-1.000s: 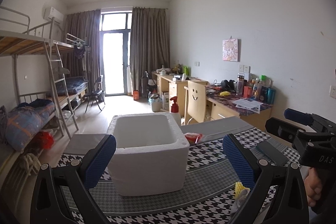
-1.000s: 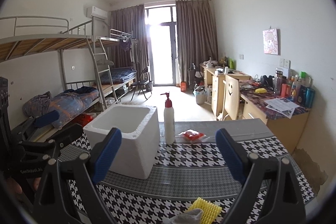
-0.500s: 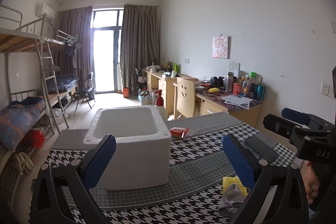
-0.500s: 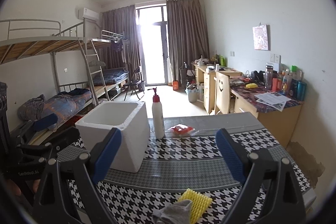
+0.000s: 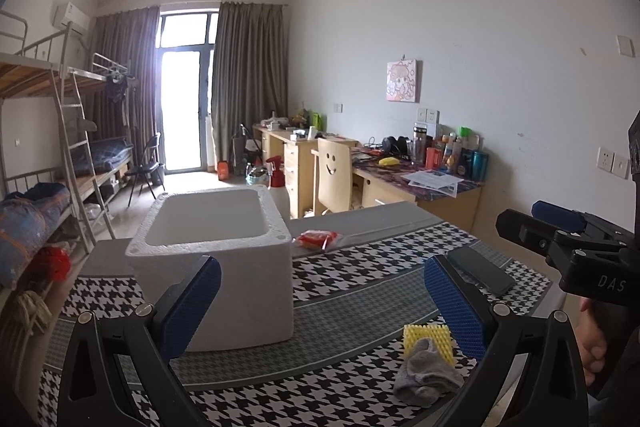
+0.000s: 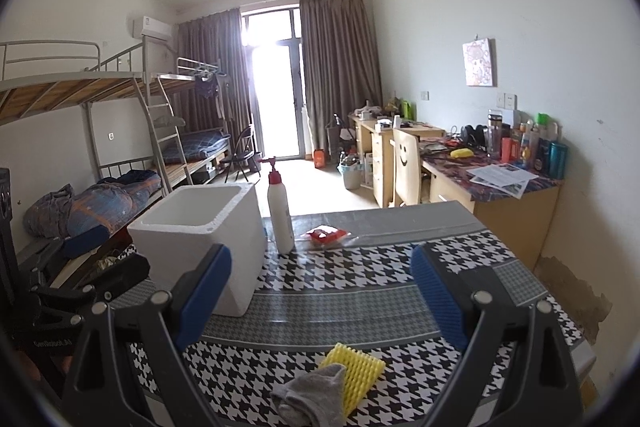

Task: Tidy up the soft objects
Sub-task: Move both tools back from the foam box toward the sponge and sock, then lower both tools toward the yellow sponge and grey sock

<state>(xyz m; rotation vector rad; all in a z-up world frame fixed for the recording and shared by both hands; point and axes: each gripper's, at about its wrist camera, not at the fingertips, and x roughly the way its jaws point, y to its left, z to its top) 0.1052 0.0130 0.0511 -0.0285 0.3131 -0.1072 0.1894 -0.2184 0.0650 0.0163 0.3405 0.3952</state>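
On the checked table, an empty foam box; both grippers' fingers spread.

grey sock crumpled | overlapping yellow foam net | white foam box empty, upright

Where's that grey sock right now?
The grey sock lies crumpled on the houndstooth tablecloth at the near edge, partly overlapping the yellow foam net, in front of and right of the white foam box.

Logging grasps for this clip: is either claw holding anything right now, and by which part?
Nothing is held. The left claw and right claw are both open and empty; the crumpled grey cloth lies on the yellow foam net on the table.
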